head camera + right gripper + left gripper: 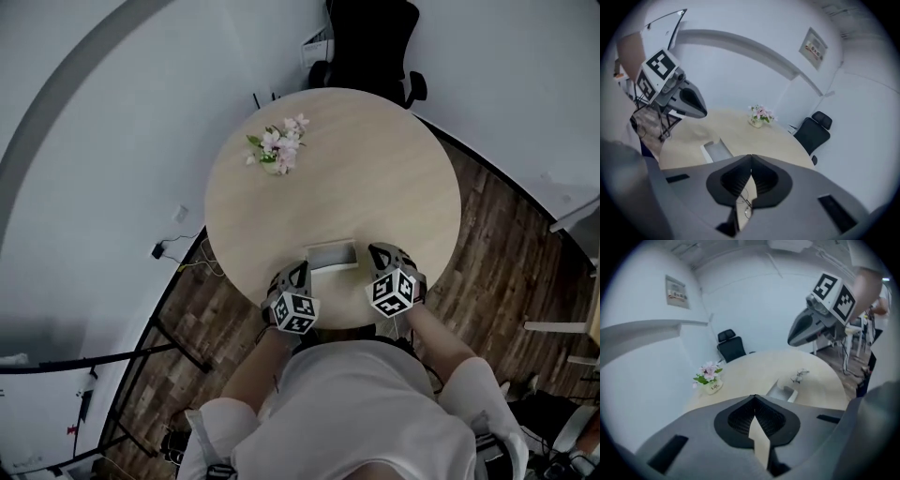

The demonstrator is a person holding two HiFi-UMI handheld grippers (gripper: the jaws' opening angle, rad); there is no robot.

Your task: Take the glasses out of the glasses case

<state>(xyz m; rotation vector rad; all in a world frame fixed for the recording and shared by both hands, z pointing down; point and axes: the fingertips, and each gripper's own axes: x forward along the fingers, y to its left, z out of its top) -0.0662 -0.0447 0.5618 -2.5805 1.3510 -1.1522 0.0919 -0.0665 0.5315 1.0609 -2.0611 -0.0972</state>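
Observation:
The open glasses case (330, 255) lies near the table's front edge, between my two grippers, and looks empty. The glasses (800, 376) rest on the table just right of the case (783, 389). In the right gripper view they show through the slot below my jaws (744, 202). My left gripper (298, 269) hangs above the table left of the case, jaws shut with nothing in them. My right gripper (382, 251) hovers right of the case, also shut and empty, and hides the glasses in the head view.
A small pot of pink flowers (278, 148) stands at the far left of the round wooden table (375, 169). A black office chair (370, 42) sits behind the table. Cables lie on the floor at the left.

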